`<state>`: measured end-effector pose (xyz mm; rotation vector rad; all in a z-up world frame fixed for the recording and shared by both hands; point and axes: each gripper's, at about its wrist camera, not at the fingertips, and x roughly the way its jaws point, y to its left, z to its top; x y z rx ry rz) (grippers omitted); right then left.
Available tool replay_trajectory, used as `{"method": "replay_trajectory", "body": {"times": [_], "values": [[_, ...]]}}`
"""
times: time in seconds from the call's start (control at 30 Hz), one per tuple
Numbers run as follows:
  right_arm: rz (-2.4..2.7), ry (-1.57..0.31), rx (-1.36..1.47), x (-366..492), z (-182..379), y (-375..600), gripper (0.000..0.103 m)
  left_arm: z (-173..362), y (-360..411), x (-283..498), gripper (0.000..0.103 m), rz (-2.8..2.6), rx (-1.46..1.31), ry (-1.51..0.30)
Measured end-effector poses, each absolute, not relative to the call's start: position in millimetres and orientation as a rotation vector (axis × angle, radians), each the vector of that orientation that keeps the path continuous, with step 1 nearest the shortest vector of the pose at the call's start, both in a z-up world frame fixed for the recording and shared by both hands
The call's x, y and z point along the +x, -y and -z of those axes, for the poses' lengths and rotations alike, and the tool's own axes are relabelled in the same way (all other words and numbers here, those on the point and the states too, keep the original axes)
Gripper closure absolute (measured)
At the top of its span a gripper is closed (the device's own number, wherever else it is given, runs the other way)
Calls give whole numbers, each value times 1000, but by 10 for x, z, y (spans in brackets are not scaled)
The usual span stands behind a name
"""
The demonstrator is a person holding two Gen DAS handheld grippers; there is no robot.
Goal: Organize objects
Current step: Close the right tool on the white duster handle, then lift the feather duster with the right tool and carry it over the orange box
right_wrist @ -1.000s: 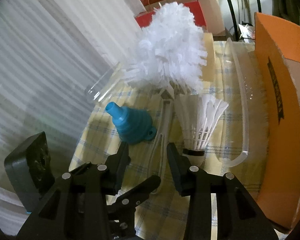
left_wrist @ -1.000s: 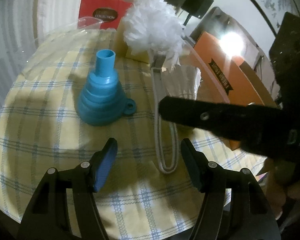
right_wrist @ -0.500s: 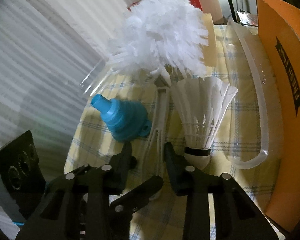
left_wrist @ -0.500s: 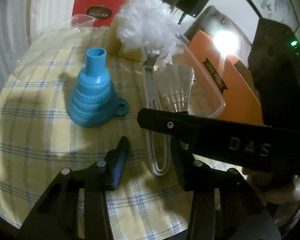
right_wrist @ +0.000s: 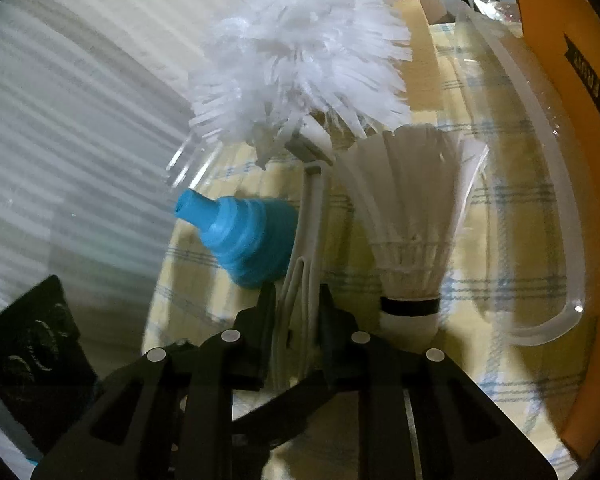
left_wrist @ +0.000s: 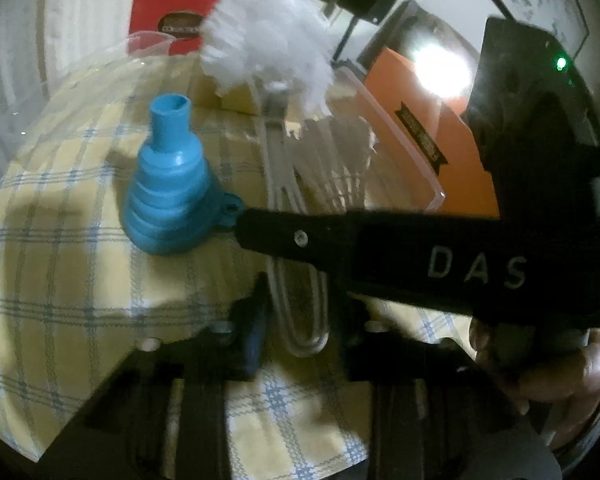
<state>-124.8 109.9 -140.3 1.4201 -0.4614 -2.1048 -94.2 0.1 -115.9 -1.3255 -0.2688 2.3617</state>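
A white duster brush [left_wrist: 268, 44] lies on the yellow checked cloth [left_wrist: 60, 280], its looped white handle [left_wrist: 300, 312] pointing toward me. My left gripper [left_wrist: 300, 316] is shut on the end of that handle. My right gripper [right_wrist: 296, 312] is shut on the same handle [right_wrist: 304, 280] from the other side; its black finger [left_wrist: 340, 236] crosses the left wrist view. A blue collapsible funnel [left_wrist: 172, 192] stands upside down left of the handle. A white shuttlecock [right_wrist: 412, 232] stands right of it.
A clear plastic tray rim [right_wrist: 540, 200] curves along the right, beside an orange box [right_wrist: 580, 80]. A yellow sponge block [right_wrist: 416, 52] sits behind the brush. Red boxes [left_wrist: 168, 20] stand at the back. A white ribbed wall [right_wrist: 80, 100] is on the left.
Both grippers moved in toward the brush handle and closed on it; the left jaws went from wide open to shut around the loop.
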Motion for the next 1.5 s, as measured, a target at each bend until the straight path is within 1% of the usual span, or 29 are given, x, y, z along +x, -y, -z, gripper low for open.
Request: {"method": "replay_trajectory", "body": {"times": [0.43, 0.8, 0.93, 1.17, 1.5], "values": [[2084, 557, 1348, -1178, 1288, -1181, 85, 923, 17, -823, 79, -2381, -1243, 254], [2124, 553, 1230, -1052, 908, -1218, 85, 501, -76, -646, 79, -2392, -1133, 220], [2156, 554, 1192, -1030, 743, -1361, 85, 353, -243, -633, 79, -2374, -1108, 190], [2229, 590, 1142, -913, 541, -1738, 85, 255, -534, -717, 79, -2331, -1071, 131], [2336, 683, 1109, -787, 464, -2319, 85, 186, -1133, -726, 79, -2231, -1058, 37]]}}
